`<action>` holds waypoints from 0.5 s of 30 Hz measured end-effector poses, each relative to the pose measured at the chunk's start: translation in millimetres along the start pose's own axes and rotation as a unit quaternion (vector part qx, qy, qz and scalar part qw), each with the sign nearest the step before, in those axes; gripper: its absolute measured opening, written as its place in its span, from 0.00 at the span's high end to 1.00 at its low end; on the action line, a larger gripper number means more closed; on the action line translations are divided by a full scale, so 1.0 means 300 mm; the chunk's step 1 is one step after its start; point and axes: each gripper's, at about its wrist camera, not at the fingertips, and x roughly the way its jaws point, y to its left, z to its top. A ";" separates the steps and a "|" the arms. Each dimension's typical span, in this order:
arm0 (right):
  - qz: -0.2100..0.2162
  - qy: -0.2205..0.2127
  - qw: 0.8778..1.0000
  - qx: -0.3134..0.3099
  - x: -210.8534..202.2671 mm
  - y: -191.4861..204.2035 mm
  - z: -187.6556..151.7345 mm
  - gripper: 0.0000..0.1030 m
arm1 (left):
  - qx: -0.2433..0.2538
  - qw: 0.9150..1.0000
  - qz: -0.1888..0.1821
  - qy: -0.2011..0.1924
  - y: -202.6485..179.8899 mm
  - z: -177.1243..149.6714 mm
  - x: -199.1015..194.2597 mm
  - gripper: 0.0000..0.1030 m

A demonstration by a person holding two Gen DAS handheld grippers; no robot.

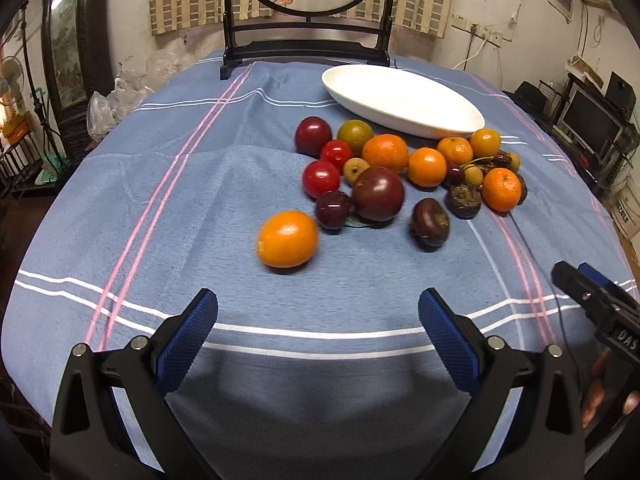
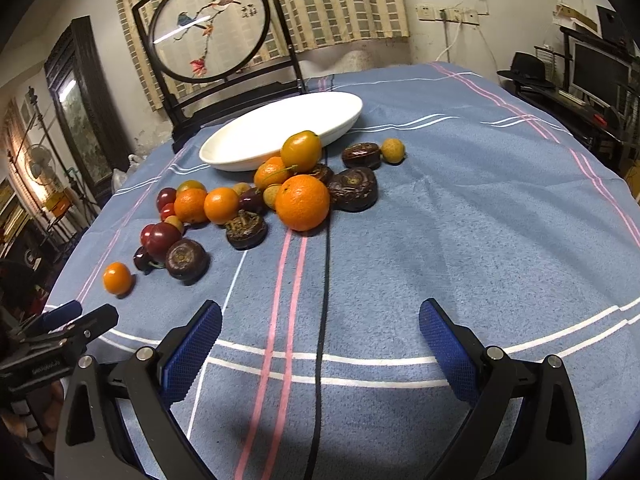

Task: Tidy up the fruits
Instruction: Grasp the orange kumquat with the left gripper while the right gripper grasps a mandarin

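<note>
A pile of fruit lies on the blue cloth in front of an empty white oval dish [image 1: 404,98] [image 2: 280,132]: oranges, red tomatoes, dark plums, brown water chestnuts and small yellow longans. One small orange [image 1: 287,239] [image 2: 117,278] sits apart, nearest my left gripper [image 1: 318,320], which is open and holds nothing. A large orange [image 2: 302,202] lies nearest my right gripper [image 2: 320,332], also open with nothing between its fingers. Each gripper shows at the edge of the other's view: the right gripper [image 1: 592,300], the left gripper [image 2: 68,328].
A black-framed round embroidered screen [image 1: 308,8] [image 2: 212,52] stands at the table's far edge behind the dish. A thin black cable [image 2: 322,300] runs across the cloth toward the fruit. Bare cloth lies between the grippers and the pile. Shelves and monitors stand off to the right.
</note>
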 end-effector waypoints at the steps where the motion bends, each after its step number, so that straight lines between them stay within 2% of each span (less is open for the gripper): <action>1: 0.005 0.002 1.000 -0.002 0.000 0.003 0.000 0.04 | 0.003 1.000 0.000 0.001 0.008 0.002 0.005 0.05; 5: 0.022 0.015 1.000 -0.010 0.010 0.011 0.007 0.04 | 0.013 1.000 -0.009 0.009 0.026 0.026 0.035 0.05; 6: 0.028 0.018 0.999 -0.010 0.011 0.012 0.010 0.04 | 0.017 1.000 -0.013 0.015 0.026 0.037 0.052 0.08; 7: 0.035 0.020 0.999 -0.011 0.013 0.015 0.014 0.04 | 0.019 1.000 -0.015 0.020 0.025 0.044 0.063 0.13; 8: 0.040 0.022 0.999 -0.011 0.014 0.017 0.017 0.04 | 0.022 0.999 -0.017 0.026 0.023 0.053 0.077 0.24; 9: 0.044 0.025 0.999 -0.014 0.017 0.022 0.021 0.04 | 0.026 0.999 -0.022 0.039 0.019 0.062 0.098 0.30; 11: 0.050 0.031 0.998 -0.021 0.020 0.023 0.029 0.04 | 0.028 0.998 -0.029 0.057 0.015 0.077 0.135 0.32; 13: 0.054 0.034 0.998 -0.027 0.020 0.030 0.039 0.04 | 0.034 0.998 -0.019 0.050 0.006 0.089 0.150 0.39; 15: 0.068 0.046 0.996 -0.024 0.018 0.020 0.050 0.04 | 0.047 0.998 -0.013 0.047 -0.004 0.101 0.158 0.54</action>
